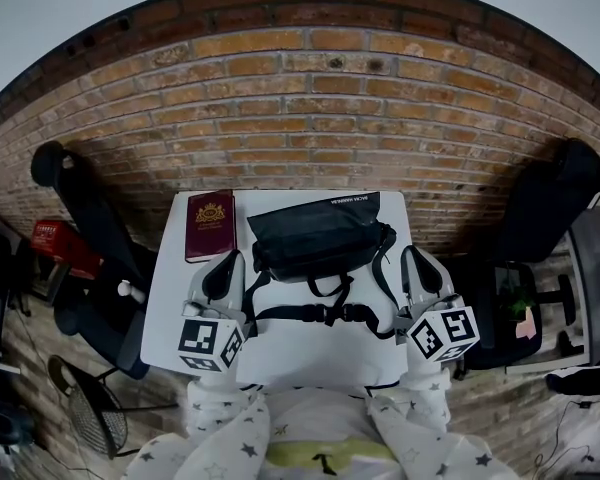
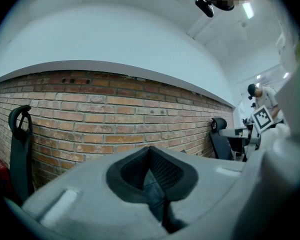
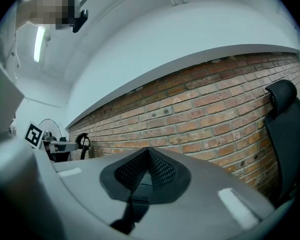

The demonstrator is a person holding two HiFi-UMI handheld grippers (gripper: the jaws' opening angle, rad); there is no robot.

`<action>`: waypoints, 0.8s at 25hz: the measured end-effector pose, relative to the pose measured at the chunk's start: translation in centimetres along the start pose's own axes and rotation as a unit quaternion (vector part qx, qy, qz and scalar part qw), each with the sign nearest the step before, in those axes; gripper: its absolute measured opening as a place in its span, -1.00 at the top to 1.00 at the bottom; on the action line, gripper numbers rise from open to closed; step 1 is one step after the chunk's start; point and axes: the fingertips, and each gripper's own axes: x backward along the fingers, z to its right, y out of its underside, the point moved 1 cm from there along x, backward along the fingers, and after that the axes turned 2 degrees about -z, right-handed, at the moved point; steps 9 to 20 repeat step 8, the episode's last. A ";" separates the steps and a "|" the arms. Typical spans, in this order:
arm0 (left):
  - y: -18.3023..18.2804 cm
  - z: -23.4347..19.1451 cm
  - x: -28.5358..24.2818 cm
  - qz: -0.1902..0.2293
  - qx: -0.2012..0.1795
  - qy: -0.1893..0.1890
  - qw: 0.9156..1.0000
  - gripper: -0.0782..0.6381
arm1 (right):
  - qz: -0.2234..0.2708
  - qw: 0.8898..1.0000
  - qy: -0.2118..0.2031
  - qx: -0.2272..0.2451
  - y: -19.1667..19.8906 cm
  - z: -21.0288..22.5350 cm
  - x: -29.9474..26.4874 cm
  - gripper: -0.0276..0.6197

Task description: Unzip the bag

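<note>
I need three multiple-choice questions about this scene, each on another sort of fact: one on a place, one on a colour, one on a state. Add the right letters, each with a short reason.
1. Where is the dark red booklet?
A. on top of the black bag
B. on the table, beside the bag, on the left gripper's side
C. on the floor under a chair

2. What colour is the table top?
A. white
B. green
C. yellow

3. How do the jaws of the left gripper and the right gripper stand?
A. both wide open
B. both clamped on the bag's strap
C. both shut, with nothing between them

Answers:
1 B: the head view shows the booklet flat on the table, left of the bag.
2 A: the bare surface around the bag is white.
3 C: each gripper view shows its pads together, with only the brick wall beyond.
</note>
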 end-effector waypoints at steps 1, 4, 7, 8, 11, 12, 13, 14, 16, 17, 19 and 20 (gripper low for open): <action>0.0 0.0 0.0 0.000 -0.001 0.000 1.000 0.79 | 0.000 1.000 0.000 0.000 0.1 0.0 0.0 0.89; 0.1 0.1 0.0 -0.001 -0.001 0.000 1.000 0.79 | -0.001 1.000 0.001 -0.001 0.2 0.1 0.1 0.89; 0.1 0.1 0.0 -0.001 -0.001 0.000 1.000 0.79 | -0.002 1.000 0.001 0.001 0.2 0.1 0.1 0.89; 0.1 0.1 0.0 -0.001 -0.002 -0.001 1.000 0.79 | -0.002 1.000 0.001 0.002 0.2 0.2 0.1 0.89; 0.1 0.1 0.0 -0.001 -0.002 -0.001 1.000 0.79 | -0.002 1.000 0.001 0.002 0.2 0.2 0.1 0.89; 0.1 0.1 0.0 -0.001 -0.002 -0.001 1.000 0.79 | -0.002 1.000 0.001 0.002 0.2 0.2 0.1 0.89; 0.1 0.1 0.0 -0.001 -0.002 -0.001 1.000 0.79 | -0.002 1.000 0.001 0.002 0.2 0.2 0.1 0.89; 0.1 0.1 0.0 -0.001 -0.002 -0.001 1.000 0.79 | -0.002 1.000 0.001 0.002 0.2 0.2 0.1 0.89; 0.1 0.1 0.0 -0.001 -0.002 -0.001 1.000 0.79 | -0.002 1.000 0.001 0.002 0.2 0.2 0.1 0.89; 0.1 0.1 0.0 -0.001 -0.002 -0.001 1.000 0.79 | -0.002 1.000 0.001 0.002 0.2 0.2 0.1 0.89; 0.1 0.1 0.0 -0.001 -0.002 -0.001 1.000 0.79 | -0.002 1.000 0.001 0.002 0.2 0.2 0.1 0.89; 0.1 0.1 0.0 -0.001 -0.002 -0.001 1.000 0.79 | -0.002 1.000 0.001 0.002 0.2 0.2 0.1 0.89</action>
